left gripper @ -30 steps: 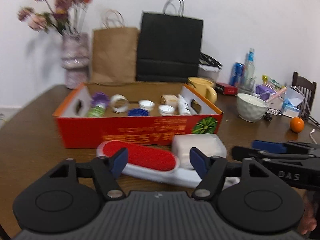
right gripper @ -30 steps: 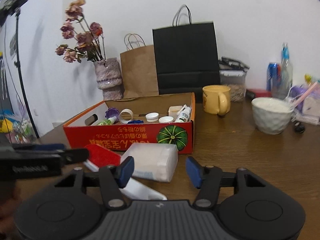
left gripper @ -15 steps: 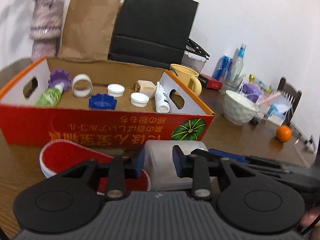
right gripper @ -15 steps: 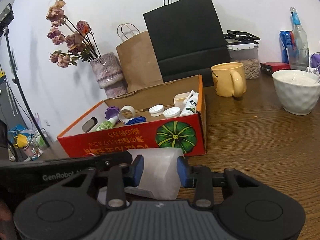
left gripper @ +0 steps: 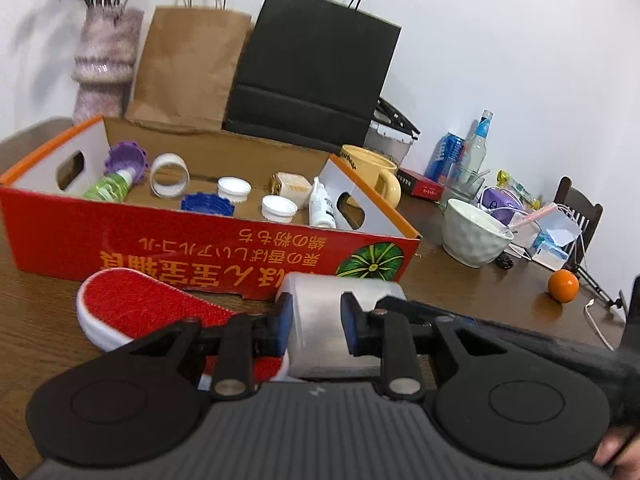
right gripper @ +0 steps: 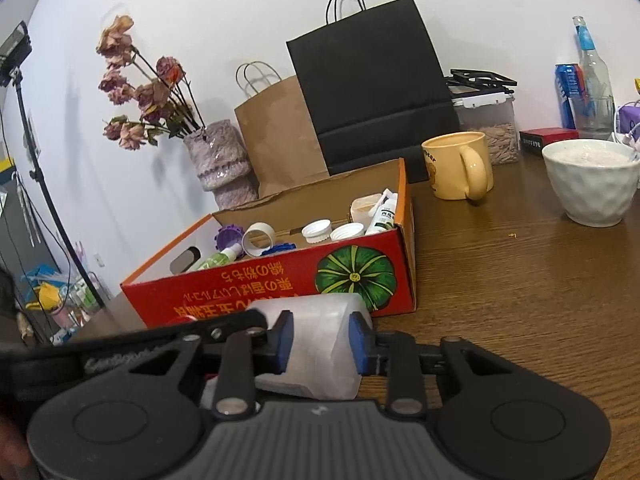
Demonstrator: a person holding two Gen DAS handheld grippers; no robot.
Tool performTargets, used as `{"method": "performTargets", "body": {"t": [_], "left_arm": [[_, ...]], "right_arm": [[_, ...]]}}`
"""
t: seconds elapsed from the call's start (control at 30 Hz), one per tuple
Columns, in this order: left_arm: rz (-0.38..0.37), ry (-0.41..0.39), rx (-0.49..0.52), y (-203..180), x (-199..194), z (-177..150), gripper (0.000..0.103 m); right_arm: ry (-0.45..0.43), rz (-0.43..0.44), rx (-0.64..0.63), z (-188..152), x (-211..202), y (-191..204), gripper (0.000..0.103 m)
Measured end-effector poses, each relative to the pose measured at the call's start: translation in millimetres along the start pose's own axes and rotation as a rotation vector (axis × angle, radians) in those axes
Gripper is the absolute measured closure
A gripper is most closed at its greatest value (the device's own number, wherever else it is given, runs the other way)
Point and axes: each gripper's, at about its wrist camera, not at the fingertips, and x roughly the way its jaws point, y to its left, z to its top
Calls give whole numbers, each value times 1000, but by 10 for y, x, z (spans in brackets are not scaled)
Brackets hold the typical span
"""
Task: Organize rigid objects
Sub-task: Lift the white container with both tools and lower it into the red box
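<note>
Your left gripper [left gripper: 316, 322] pinches one translucent container [left gripper: 334, 300], just before red box [left gripper: 160, 248]. Your right gripper [right gripper: 322, 340] closing, pads pressing same container. Box holds two white caps [left gripper: 234, 188], one blue lid [left gripper: 207, 203].

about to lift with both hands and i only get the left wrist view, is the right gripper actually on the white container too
Observer: Yes. The right wrist view shows the right gripper with a blue pad against each side of the white container; its jaws are closing.
Operator: anything off to the left i should know about
Observer: A dark stand rises beyond the table, left of the red box.
Operator: whats in the tub behind the mug
Observer: Brownish seeds or grain, filling its lower part.
</note>
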Motion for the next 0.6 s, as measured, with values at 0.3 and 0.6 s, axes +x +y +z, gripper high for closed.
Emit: {"method": "performTargets", "body": {"t": [0.3,0.6], "left_arm": [[-25,-204,-45,-182,-1125,-147,78],[-39,-324,-46,-265,-2218,-481,78]], "right_arm": [[-160,19,-121,-113,-965,669,79],[-291,42,-194,-525,-1953,1292,84]]}}
